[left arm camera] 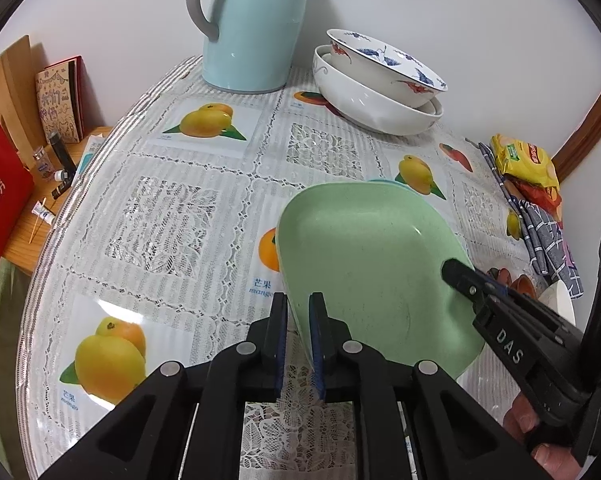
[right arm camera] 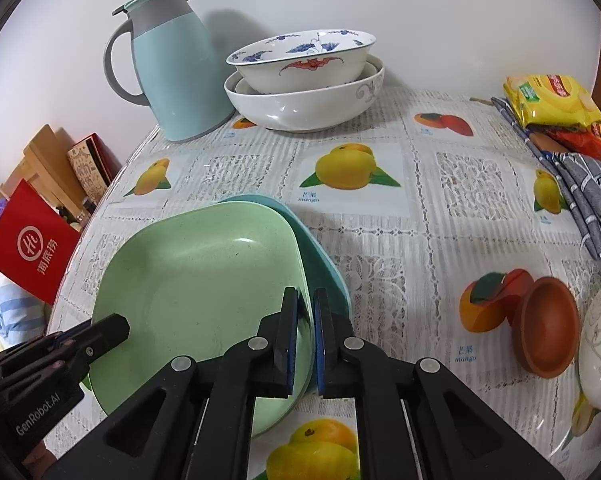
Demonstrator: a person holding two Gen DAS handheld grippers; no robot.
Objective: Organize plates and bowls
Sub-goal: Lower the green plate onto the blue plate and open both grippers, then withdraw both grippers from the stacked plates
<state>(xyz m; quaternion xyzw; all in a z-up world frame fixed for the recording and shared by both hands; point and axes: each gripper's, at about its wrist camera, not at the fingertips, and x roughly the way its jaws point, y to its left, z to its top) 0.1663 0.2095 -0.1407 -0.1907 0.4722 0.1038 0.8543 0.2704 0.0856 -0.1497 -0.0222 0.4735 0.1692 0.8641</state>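
A green square plate [left arm camera: 364, 256] [right arm camera: 204, 280] lies on a blue plate [right arm camera: 320, 256] on the table; only a sliver of the blue one [left arm camera: 384, 181] shows in the left wrist view. My left gripper [left arm camera: 298, 304] is shut on the green plate's left rim. My right gripper [right arm camera: 306, 300] is shut on the plates' right rim; whether it also pinches the blue plate is unclear. A patterned bowl [left arm camera: 384, 64] [right arm camera: 300, 60] sits nested in a white bowl [left arm camera: 376, 108] [right arm camera: 304, 104] at the back.
A light blue jug [left arm camera: 252, 28] [right arm camera: 176, 76] stands at the back left. Snack packets [right arm camera: 556, 100] and a grey cloth [right arm camera: 588, 196] lie at the right. A small brown dish [right arm camera: 544, 324] and a white bowl [right arm camera: 600, 344] sit near right. The table's edge [left arm camera: 60, 208] curves left.
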